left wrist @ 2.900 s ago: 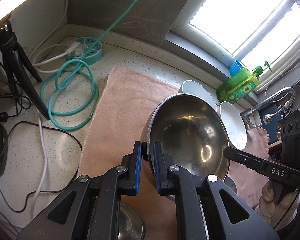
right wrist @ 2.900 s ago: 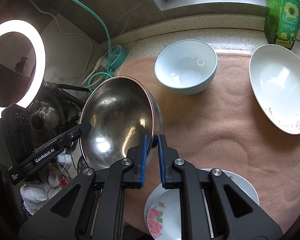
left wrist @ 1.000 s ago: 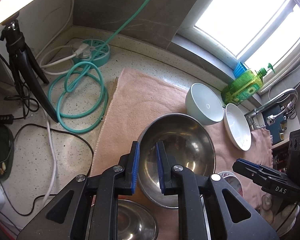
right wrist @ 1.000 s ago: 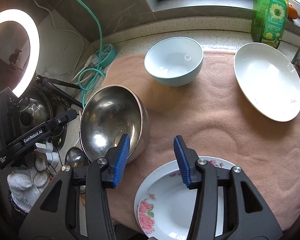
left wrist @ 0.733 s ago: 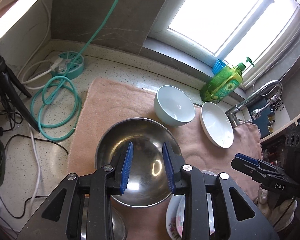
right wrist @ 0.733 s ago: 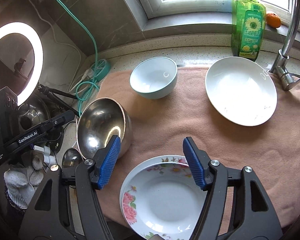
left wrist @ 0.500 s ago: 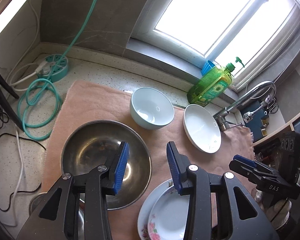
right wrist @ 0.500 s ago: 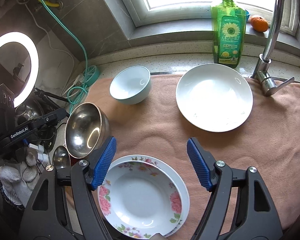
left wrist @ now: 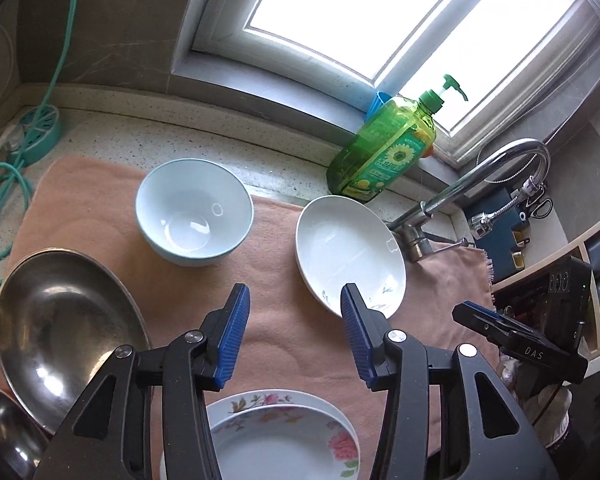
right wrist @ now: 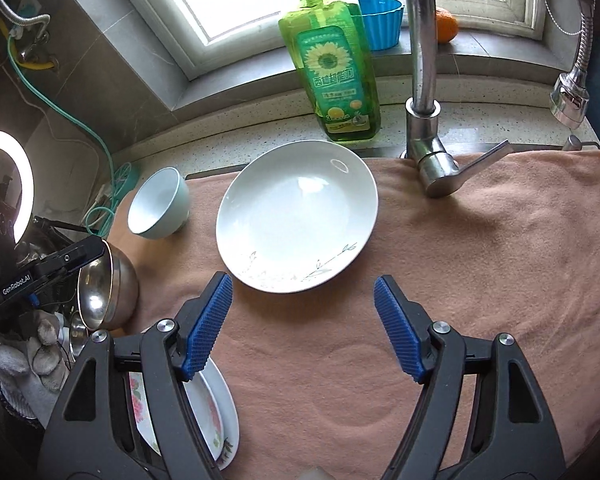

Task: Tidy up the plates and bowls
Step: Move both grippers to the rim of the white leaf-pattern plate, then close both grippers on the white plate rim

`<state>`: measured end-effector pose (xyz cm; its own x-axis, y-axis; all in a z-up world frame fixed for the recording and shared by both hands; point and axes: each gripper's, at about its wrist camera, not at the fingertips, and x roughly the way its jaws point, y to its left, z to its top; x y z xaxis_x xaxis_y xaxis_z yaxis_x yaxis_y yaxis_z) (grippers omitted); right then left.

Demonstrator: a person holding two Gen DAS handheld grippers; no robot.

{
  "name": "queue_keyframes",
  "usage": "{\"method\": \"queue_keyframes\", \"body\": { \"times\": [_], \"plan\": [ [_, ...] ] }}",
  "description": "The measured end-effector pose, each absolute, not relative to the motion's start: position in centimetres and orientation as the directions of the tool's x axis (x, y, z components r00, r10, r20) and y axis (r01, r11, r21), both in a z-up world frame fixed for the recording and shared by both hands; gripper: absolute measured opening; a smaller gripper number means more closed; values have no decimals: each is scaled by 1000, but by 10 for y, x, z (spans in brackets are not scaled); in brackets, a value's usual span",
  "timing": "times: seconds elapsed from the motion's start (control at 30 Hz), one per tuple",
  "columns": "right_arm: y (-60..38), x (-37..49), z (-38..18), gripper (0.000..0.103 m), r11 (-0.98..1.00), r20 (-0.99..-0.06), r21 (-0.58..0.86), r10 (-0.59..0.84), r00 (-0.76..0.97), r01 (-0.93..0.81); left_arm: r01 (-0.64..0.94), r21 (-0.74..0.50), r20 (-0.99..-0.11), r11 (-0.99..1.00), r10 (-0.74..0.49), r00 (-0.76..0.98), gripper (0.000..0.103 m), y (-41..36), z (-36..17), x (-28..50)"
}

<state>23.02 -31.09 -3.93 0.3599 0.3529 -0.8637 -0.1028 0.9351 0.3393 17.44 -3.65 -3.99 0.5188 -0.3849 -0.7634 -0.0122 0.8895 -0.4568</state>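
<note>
Both grippers hang over the pink towel [right wrist: 480, 260] that covers the counter [left wrist: 148, 140], and neither carries a thing. The left gripper [left wrist: 290, 330] has its jaws apart and opening — only bare towel shows between the blue pads. The right gripper [right wrist: 302, 322] stands with its jaws wide apart, empty too, just short of the white plate [right wrist: 296, 216].

That white plate lies flat on the towel toward the counter's back edge, just in front of the green soap bottle [right wrist: 334, 68] and beside the tap [right wrist: 424, 92]. The pale blue bowl [left wrist: 194, 212] sits upright near the back edge as well, further toward the left end. The steel bowl [left wrist: 60, 332] rests at the towel's left edge — tilted, its rim up on one side. At the front edge lies the flowered plate [left wrist: 280, 436], stacked on another plate, partly under the left gripper. A gloved hand [right wrist: 28, 356] shows low in the right wrist view.
</note>
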Motion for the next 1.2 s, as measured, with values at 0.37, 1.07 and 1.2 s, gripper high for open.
{"method": "queue_keyframes", "body": {
  "times": [0.37,1.07,1.2],
  "plan": [
    [-340,249,-68,86,913,-852,406,392,346,-35,53,-435,-808,899,-416,417,51,-84,-57,249],
    [-335,274,-110,59,852,-824,517,473,311,75,-11,-402,-881,916,-384,278,47,-97,-110,332],
    [-334,281,-117,47,852,-828,516,469,309,91,-23,-404,-883,914,-383,270,39,-95,-116,339]
  ]
}}
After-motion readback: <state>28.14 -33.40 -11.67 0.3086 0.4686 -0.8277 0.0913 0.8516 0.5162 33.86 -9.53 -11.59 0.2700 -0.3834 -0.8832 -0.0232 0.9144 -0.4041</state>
